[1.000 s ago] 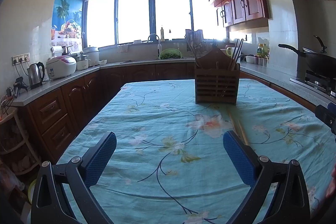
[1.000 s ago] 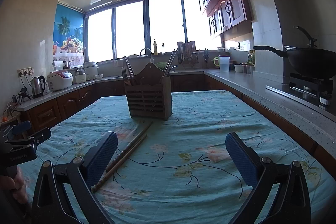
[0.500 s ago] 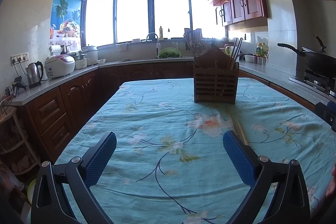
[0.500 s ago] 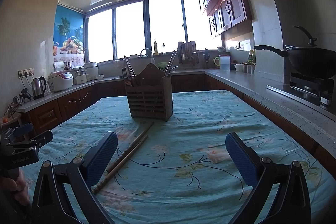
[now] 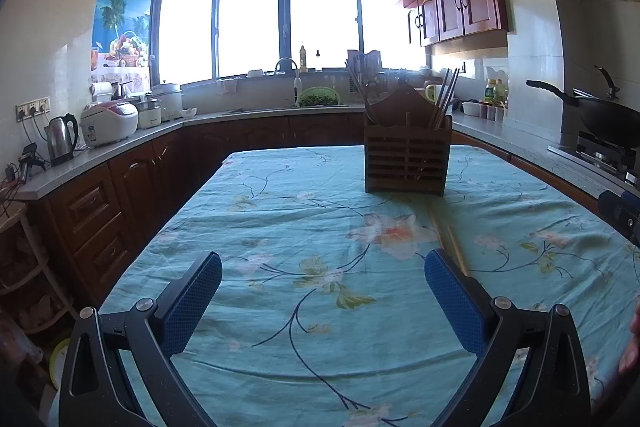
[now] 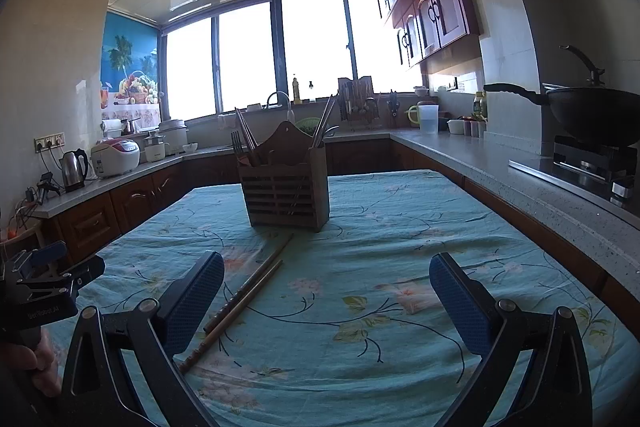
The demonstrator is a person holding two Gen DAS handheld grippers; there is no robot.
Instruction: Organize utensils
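A pair of wooden chopsticks [image 6: 244,297] lies loose on the flowered cloth of the table [image 6: 400,267], running from the lower left of the right wrist view up toward the wooden holder [image 6: 286,191] at frame centre, their far tips near its base. The holder stands upright and already carries more chopsticks and a fork. In the left wrist view the chopsticks [image 5: 448,239] show just above the right-hand finger.

The right gripper [image 6: 326,291] has its fingers spread wide and empty, the chopsticks lying just inside the left finger. The left gripper [image 5: 322,289] is likewise wide and empty above bare cloth.

The sticks look light, stiff, thin and smooth, so they will likely roll or scissor apart. Taking both together near mid-length, across their width, seems safest; the soft cloth should let the fingers dig under a little.
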